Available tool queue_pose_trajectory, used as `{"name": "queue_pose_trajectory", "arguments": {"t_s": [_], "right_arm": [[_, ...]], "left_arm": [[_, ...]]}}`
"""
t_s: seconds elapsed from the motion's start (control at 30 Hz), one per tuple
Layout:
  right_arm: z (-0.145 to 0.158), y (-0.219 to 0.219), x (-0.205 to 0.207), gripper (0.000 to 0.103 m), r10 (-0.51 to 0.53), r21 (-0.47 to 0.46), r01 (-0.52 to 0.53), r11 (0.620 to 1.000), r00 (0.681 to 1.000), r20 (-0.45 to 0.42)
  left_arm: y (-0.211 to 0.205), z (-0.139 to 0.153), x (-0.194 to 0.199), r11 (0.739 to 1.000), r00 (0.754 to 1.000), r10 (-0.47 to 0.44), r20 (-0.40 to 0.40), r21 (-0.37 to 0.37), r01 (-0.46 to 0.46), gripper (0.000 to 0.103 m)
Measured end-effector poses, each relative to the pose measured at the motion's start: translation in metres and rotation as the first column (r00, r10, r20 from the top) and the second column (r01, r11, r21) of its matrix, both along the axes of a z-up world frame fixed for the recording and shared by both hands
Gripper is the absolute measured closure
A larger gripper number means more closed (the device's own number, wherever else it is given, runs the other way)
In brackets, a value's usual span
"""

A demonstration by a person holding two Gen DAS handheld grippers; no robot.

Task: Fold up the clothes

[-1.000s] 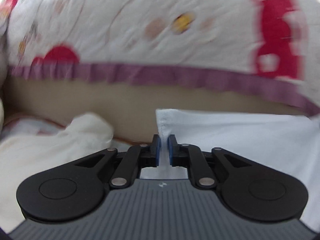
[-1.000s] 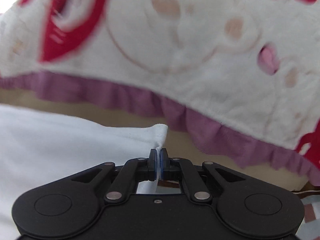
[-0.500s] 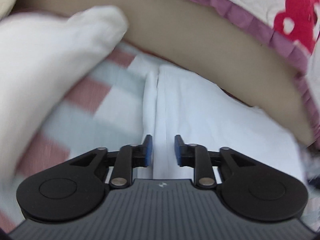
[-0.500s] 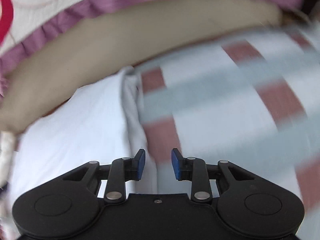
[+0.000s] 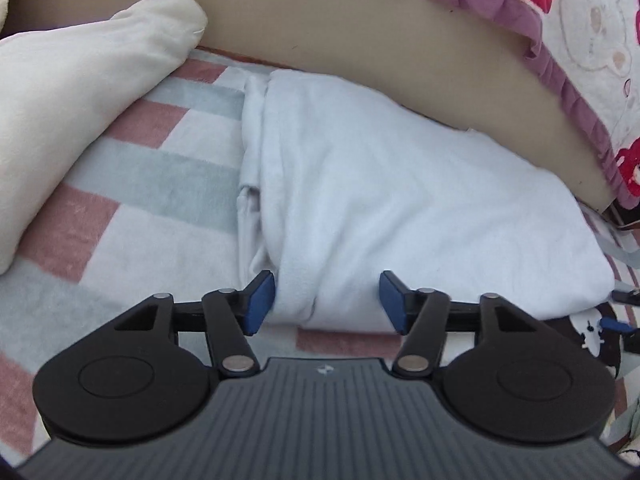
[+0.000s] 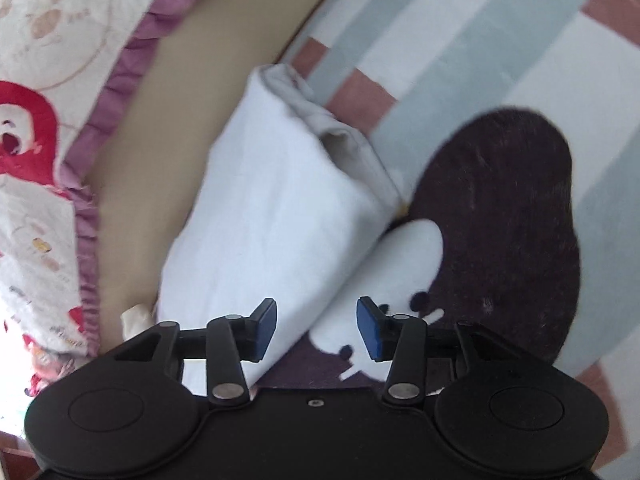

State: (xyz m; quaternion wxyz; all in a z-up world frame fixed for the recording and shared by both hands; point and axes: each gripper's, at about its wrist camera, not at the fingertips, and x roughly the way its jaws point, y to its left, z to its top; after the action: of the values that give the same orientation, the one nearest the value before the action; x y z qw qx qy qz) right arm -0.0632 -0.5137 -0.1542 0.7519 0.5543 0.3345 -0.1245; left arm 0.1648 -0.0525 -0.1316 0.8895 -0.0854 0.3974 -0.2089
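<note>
A white garment lies folded on the striped blanket, with its layered edges showing at the left. My left gripper hovers low at the garment's near edge, jaws wide open, the near fold lying between the pads without being pinched. In the right wrist view the same garment runs diagonally. My right gripper is over its near corner with the jaws opening; only the garment's edge and the blanket's dark brown and white cartoon patch lie below the gap.
A cream pillow-like bundle lies at the left on the blanket. Behind the garment runs a tan padded edge. Above it hangs a white quilt with a purple frill and red prints.
Both grippers held the white garment's corners up, then let go and opened. They have sunk toward the blanket, where the garment now lies folded. The right wrist view has rolled.
</note>
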Motion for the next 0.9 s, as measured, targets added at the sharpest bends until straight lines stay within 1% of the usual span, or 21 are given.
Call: {"name": "queue_pose_trajectory", "arguments": {"t_s": [0.03, 0.07, 0.1, 0.17, 0.2, 0.23, 0.27, 0.33, 0.37, 0.43, 0.47, 0.53, 0.57, 0.6, 0.63, 0.67, 0.7, 0.77, 0.83, 0.87, 0.9], "right_arm": [[-0.003, 0.003, 0.002, 0.051, -0.016, -0.015, 0.016, 1.000, 1.000, -0.004], [-0.004, 0.004, 0.005, 0.051, -0.026, -0.033, 0.026, 0.999, 1.000, 0.015], [-0.005, 0.004, 0.009, 0.050, -0.034, -0.054, 0.036, 0.998, 0.999, 0.033], [-0.005, 0.004, 0.012, 0.051, -0.044, -0.117, 0.049, 0.992, 0.998, 0.041], [-0.005, 0.003, 0.011, 0.059, -0.052, -0.146, 0.059, 0.988, 0.998, 0.047], [-0.006, 0.002, 0.011, 0.070, -0.061, -0.171, 0.070, 0.983, 0.997, 0.054], [-0.009, 0.000, 0.009, 0.074, -0.082, -0.165, 0.090, 0.982, 0.995, 0.055], [-0.014, -0.003, 0.006, 0.087, -0.110, -0.143, 0.118, 0.983, 0.992, 0.059], [-0.013, -0.003, 0.006, 0.090, -0.108, -0.154, 0.115, 0.981, 0.993, 0.053], [-0.014, -0.002, 0.008, 0.090, -0.095, -0.185, 0.101, 0.978, 0.995, 0.041], [-0.014, 0.000, 0.010, 0.090, -0.090, -0.197, 0.095, 0.976, 0.995, 0.033], [-0.014, 0.004, 0.013, 0.083, -0.081, -0.217, 0.083, 0.973, 0.997, 0.020], [-0.016, 0.003, 0.011, 0.081, -0.085, -0.194, 0.089, 0.977, 0.996, 0.028], [-0.019, 0.002, 0.009, 0.075, -0.091, -0.169, 0.095, 0.981, 0.995, 0.036], [-0.021, 0.001, 0.008, 0.069, -0.096, -0.145, 0.102, 0.984, 0.994, 0.044], [-0.025, -0.001, 0.011, 0.066, -0.108, -0.116, 0.114, 0.987, 0.992, 0.060], [-0.028, -0.002, 0.011, 0.063, -0.116, -0.093, 0.123, 0.988, 0.990, 0.076], [-0.034, 0.000, 0.007, 0.061, -0.162, -0.032, 0.167, 0.986, 0.981, 0.108], [-0.041, 0.004, 0.000, 0.056, -0.234, 0.044, 0.230, 0.972, 0.963, 0.136], [-0.048, 0.008, -0.004, 0.056, -0.286, 0.102, 0.272, 0.957, 0.945, 0.161], [-0.053, 0.010, -0.005, 0.057, -0.317, 0.131, 0.297, 0.946, 0.931, 0.181]], "left_arm": [[-0.001, 0.001, -0.001, 1.000, 0.999, -0.014, 0.040, 0.021, 0.014, 0.099], [-0.001, 0.003, -0.003, 0.999, 0.997, -0.025, 0.078, 0.044, 0.022, 0.098], [0.002, 0.008, -0.005, 0.998, 0.995, -0.003, 0.103, 0.066, -0.004, 0.098], [0.023, 0.020, -0.015, 0.999, 0.992, 0.044, 0.122, -0.005, -0.044, 0.099], [0.033, 0.024, -0.021, 0.997, 0.988, 0.079, 0.133, -0.008, -0.078, 0.099], [0.040, 0.024, -0.025, 0.995, 0.987, 0.093, 0.134, 0.011, -0.095, 0.099], [0.043, 0.020, -0.028, 0.992, 0.986, 0.106, 0.128, 0.053, -0.114, 0.103], [0.049, 0.014, -0.033, 0.979, 0.984, 0.133, 0.117, 0.137, -0.149, 0.103], [0.053, 0.011, -0.035, 0.975, 0.984, 0.142, 0.107, 0.154, -0.158, 0.103], [0.065, 0.009, -0.041, 0.980, 0.982, 0.178, 0.062, 0.080, -0.183, 0.102], [0.074, 0.008, -0.041, 0.983, 0.984, 0.180, 0.013, -0.017, -0.180, 0.099], [0.085, 0.002, -0.043, 0.959, 0.979, 0.179, -0.094, -0.204, -0.195, 0.093], [0.089, -0.002, -0.043, 0.937, 0.975, 0.169, -0.145, -0.284, -0.205, 0.082], [0.088, -0.007, -0.041, 0.921, 0.969, 0.168, -0.181, -0.322, -0.220, 0.064], [0.086, -0.012, -0.039, 0.903, 0.962, 0.166, -0.218, -0.359, -0.237, 0.056], [0.085, -0.016, -0.037, 0.884, 0.954, 0.161, -0.252, -0.393, -0.253, 0.050], [0.081, -0.022, -0.033, 0.871, 0.948, 0.153, -0.277, -0.415, -0.262, 0.049], [0.073, -0.031, -0.024, 0.849, 0.937, 0.152, -0.316, -0.443, -0.287, 0.049], [0.066, -0.041, -0.013, 0.839, 0.928, 0.190, -0.321, -0.439, -0.323, 0.049], [0.062, -0.043, -0.010, 0.829, 0.930, 0.210, -0.302, -0.449, -0.333, 0.047], [0.058, -0.043, -0.006, 0.827, 0.928, 0.232, -0.293, -0.443, -0.347, 0.047]]}}
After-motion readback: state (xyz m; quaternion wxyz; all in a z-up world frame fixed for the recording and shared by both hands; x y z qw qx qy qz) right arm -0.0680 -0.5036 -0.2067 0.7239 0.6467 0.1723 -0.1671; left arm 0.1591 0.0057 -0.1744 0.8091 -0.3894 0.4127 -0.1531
